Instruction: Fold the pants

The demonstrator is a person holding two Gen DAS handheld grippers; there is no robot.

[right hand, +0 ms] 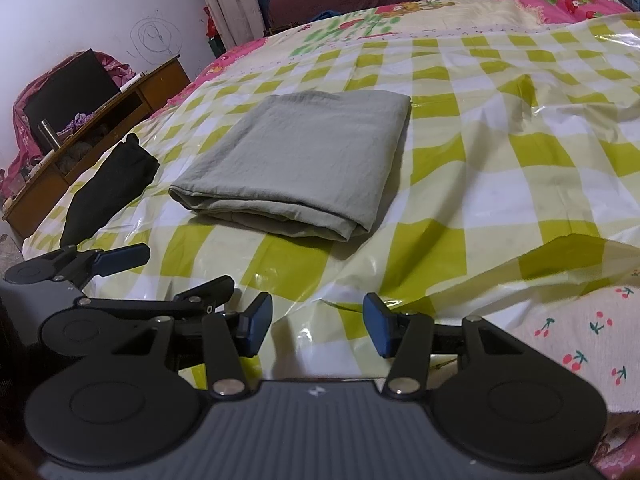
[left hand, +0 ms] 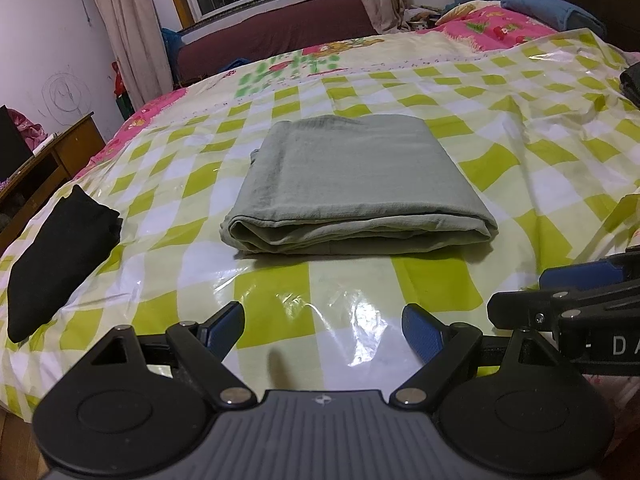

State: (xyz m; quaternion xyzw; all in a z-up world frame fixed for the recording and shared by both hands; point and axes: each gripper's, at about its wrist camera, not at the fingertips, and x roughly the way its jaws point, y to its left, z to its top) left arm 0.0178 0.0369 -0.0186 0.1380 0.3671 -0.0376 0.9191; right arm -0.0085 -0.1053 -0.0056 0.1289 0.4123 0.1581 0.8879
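left claw [left hand: 324, 332]: black arms, blue pads, silver screws | right claw [right hand: 318, 330]: same (letters "DA", perhaps cut off)

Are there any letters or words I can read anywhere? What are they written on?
"DA": white letters on the right gripper's black arm, cut off by the picture's edge.
A small white logo mark on each gripper body: a symbol, no letters.
Scribble on the wall: a drawing, no words.
Nothing else is readable.
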